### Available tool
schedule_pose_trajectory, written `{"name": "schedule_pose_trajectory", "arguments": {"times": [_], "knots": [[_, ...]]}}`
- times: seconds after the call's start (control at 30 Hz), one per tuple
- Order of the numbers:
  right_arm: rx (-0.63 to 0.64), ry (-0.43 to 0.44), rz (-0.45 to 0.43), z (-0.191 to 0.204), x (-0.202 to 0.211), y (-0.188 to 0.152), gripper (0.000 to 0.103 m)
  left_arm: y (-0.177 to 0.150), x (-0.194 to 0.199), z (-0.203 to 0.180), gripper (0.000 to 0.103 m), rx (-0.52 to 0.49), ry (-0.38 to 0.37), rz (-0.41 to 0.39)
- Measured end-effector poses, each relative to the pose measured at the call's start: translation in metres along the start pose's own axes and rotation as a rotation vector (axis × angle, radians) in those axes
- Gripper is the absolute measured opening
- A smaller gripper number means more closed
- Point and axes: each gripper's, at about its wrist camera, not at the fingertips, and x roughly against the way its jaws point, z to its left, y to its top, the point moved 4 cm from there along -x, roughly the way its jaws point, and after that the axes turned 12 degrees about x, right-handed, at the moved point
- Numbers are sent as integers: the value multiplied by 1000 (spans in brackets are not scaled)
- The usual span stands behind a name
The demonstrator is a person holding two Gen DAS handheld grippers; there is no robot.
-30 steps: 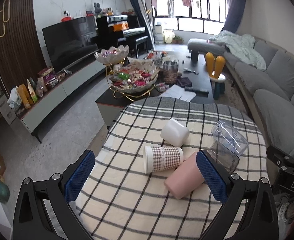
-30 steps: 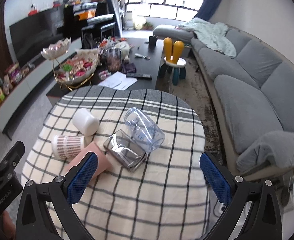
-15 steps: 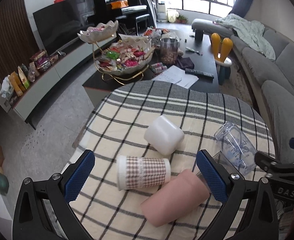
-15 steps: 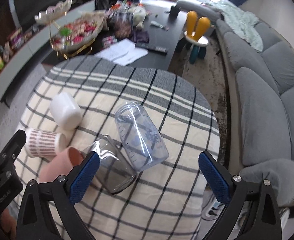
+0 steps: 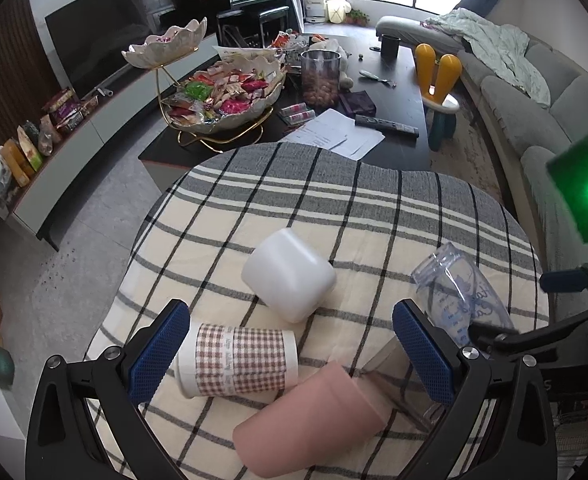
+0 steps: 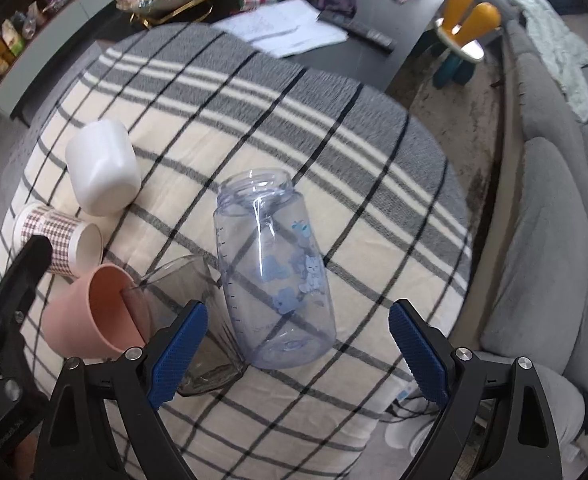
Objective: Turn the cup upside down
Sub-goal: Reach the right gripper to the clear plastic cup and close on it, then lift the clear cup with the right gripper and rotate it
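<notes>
Several cups lie on their sides on a round table with a checked cloth (image 5: 373,216). A checked paper cup (image 5: 236,360) and a pink cup (image 5: 309,424) lie between the fingers of my open left gripper (image 5: 290,348). A white cup (image 5: 288,274) lies just beyond. A clear blue bottle-shaped cup (image 6: 272,272) lies on its side, mouth away, between the fingers of my open right gripper (image 6: 294,344). A clear glass cup (image 6: 198,320) lies next to it, against the pink cup (image 6: 98,312). The white cup (image 6: 102,166) and checked cup (image 6: 60,238) also show at left.
A dark coffee table (image 5: 397,76) with a snack bowl stand (image 5: 218,96), a jar and papers stands beyond the round table. A grey sofa (image 5: 553,112) runs along the right. A TV cabinet (image 5: 74,132) is at left. The table edge drops off close on the right (image 6: 465,272).
Both grippers have moved forward and down toward the cups. The blue cup now sits between the right gripper's fingers, and the checked and pink cups between the left's. The cups have not moved.
</notes>
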Motion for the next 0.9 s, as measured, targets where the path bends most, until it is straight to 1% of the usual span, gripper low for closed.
{"name": "schedule_pose_trajectory", "arguments": {"times": [0.2,0.3,0.43,0.47,0.5,0.53,0.57,0.77,0.9], "knots": [[21,50,76,-2,-26,9,93,5,-11,-6,103,11,-6,18],[29,71,102,-1,-37,13,93,5,-17,-8,103,7,-5,24],[17,122,133,-1,-53,15,92,4,-23,-9,103,6,-3,33],[16,129,135,-1,-57,16,92,4,-24,-9,103,5,-4,33],[15,138,135,0,-59,16,88,4,-25,-9,103,3,-4,35],[15,152,133,0,-60,17,79,4,-26,-10,103,1,-4,37],[12,176,134,2,-62,17,75,3,-27,-10,103,0,-6,39],[-26,187,112,-1,-60,16,74,4,-26,-10,103,-4,-6,35],[-40,174,85,-5,-49,11,74,3,-20,-12,103,-8,-14,25]]}}
